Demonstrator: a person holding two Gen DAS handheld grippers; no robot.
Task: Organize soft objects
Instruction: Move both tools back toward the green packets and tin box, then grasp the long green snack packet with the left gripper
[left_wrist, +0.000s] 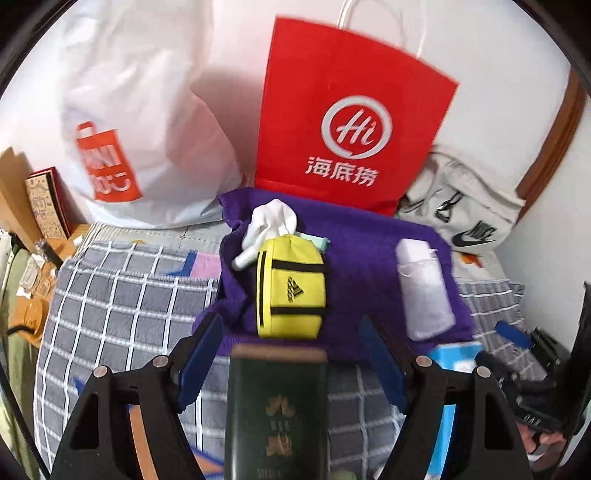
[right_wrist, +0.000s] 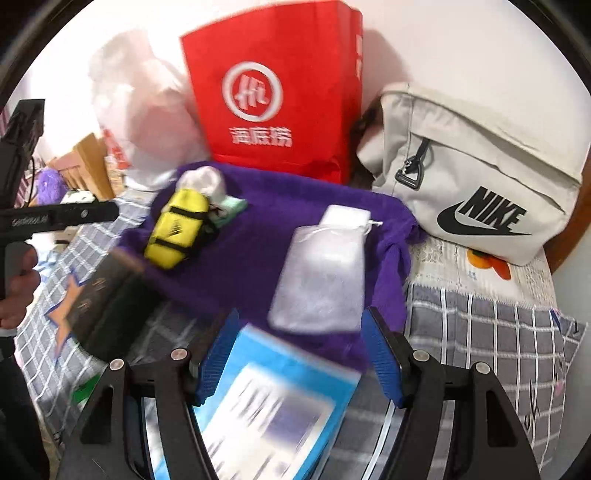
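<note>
A purple towel (left_wrist: 365, 251) (right_wrist: 258, 240) lies on the checked bed. On it are a yellow pouch (left_wrist: 290, 288) (right_wrist: 177, 229), a white glove (left_wrist: 273, 221) behind the pouch, and a white drawstring bag (left_wrist: 424, 288) (right_wrist: 321, 273). My left gripper (left_wrist: 291, 369) is open over a dark green booklet (left_wrist: 277, 410) (right_wrist: 107, 306), just short of the yellow pouch. My right gripper (right_wrist: 299, 354) is open over a blue booklet (right_wrist: 269, 406) (left_wrist: 456, 356), just short of the white bag.
A red paper bag (left_wrist: 351, 110) (right_wrist: 273, 92), a white plastic bag (left_wrist: 140, 122) (right_wrist: 147, 110) and a grey Nike bag (right_wrist: 472, 173) (left_wrist: 461, 206) stand at the back against the wall. The grey checked blanket (left_wrist: 122, 295) (right_wrist: 480, 332) covers the bed. A cluttered bedside table (left_wrist: 33, 229) is left.
</note>
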